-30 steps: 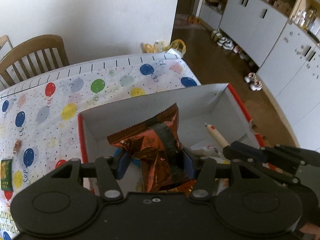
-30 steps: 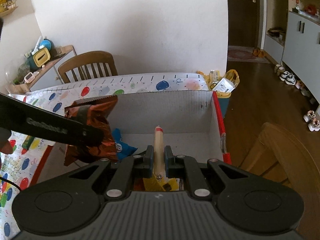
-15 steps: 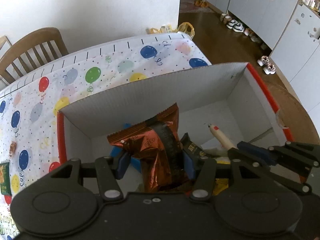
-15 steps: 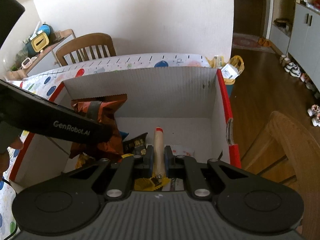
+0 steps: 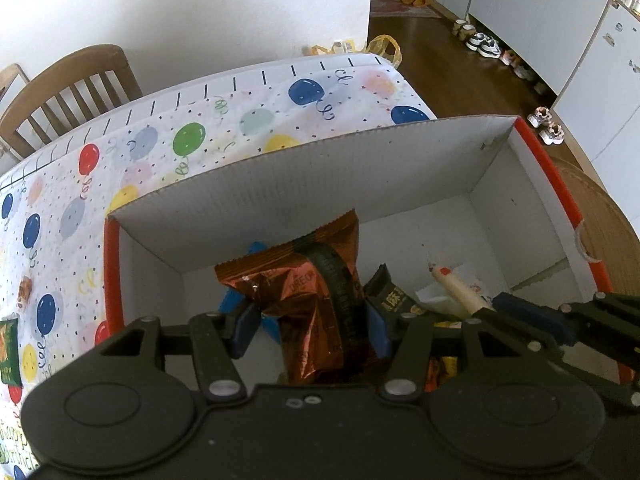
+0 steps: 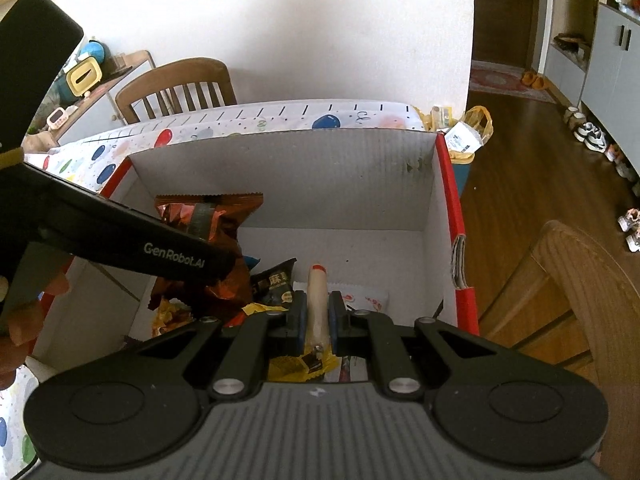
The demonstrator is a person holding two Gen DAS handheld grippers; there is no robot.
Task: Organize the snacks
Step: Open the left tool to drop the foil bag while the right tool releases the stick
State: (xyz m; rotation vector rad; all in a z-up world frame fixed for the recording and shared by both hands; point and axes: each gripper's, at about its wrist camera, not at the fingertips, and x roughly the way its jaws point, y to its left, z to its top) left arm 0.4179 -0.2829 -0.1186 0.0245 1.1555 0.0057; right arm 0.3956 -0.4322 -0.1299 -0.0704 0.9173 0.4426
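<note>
A white cardboard box (image 5: 304, 184) with red rims sits on the balloon-print tablecloth; it also shows in the right wrist view (image 6: 344, 184). My left gripper (image 5: 310, 326) is shut on a copper-brown foil snack bag (image 5: 308, 296) and holds it inside the box; the bag also shows in the right wrist view (image 6: 216, 216). My right gripper (image 6: 318, 322) is shut on a beige sausage stick with a red tip (image 6: 316, 300), low inside the box; the stick also shows in the left wrist view (image 5: 454, 290). A black snack packet (image 6: 276, 282), yellow packets and a blue wrapper lie on the box floor.
A small green packet (image 5: 9, 350) and a small brown candy (image 5: 25, 288) lie on the tablecloth (image 5: 180, 136) to the left of the box. Wooden chairs stand behind the table (image 6: 180, 88) and at the right (image 6: 576, 292). Shoes line the floor by the cabinets.
Both grippers have gone down deeper into the box with their snacks still held. The box walls now rise higher around them.
</note>
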